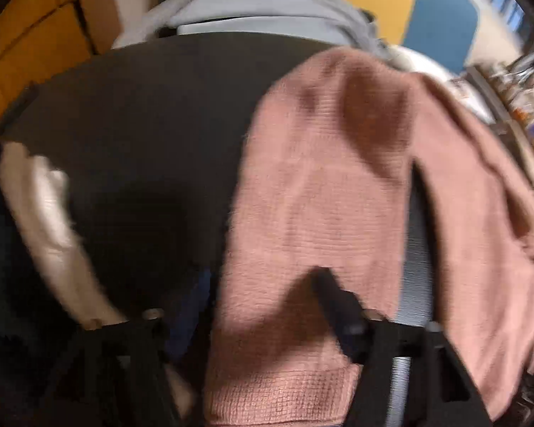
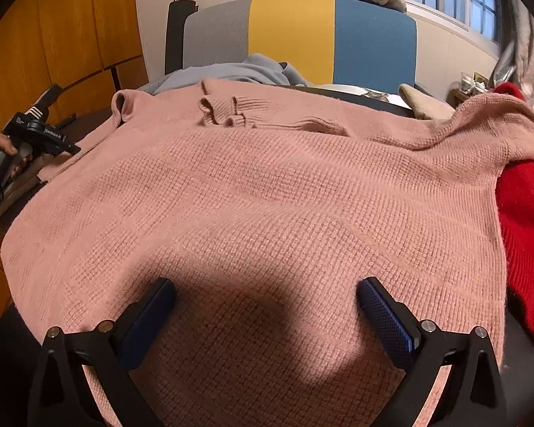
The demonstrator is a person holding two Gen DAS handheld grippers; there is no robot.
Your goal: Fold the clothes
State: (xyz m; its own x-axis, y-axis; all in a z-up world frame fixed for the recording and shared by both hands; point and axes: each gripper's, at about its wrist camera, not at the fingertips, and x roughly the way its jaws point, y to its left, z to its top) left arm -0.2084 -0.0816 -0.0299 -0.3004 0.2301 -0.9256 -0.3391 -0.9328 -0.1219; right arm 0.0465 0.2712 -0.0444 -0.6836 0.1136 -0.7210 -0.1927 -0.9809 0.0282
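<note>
Below, pink sweater [image 2: 267, 195] between spread fingers [image 2: 388, 320]

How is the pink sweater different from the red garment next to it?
The pink sweater lies spread flat over most of the table; the red garment is bunched at its right edge. The pink sweater's sleeve drapes over the red garment. Pink is pale, red vivid. Both look knitted.

Bare dark table [image 1: 142, 106] left of pink sweater [image 2: 267, 195], red garment [image 2: 527, 231] crowding right edge
</note>
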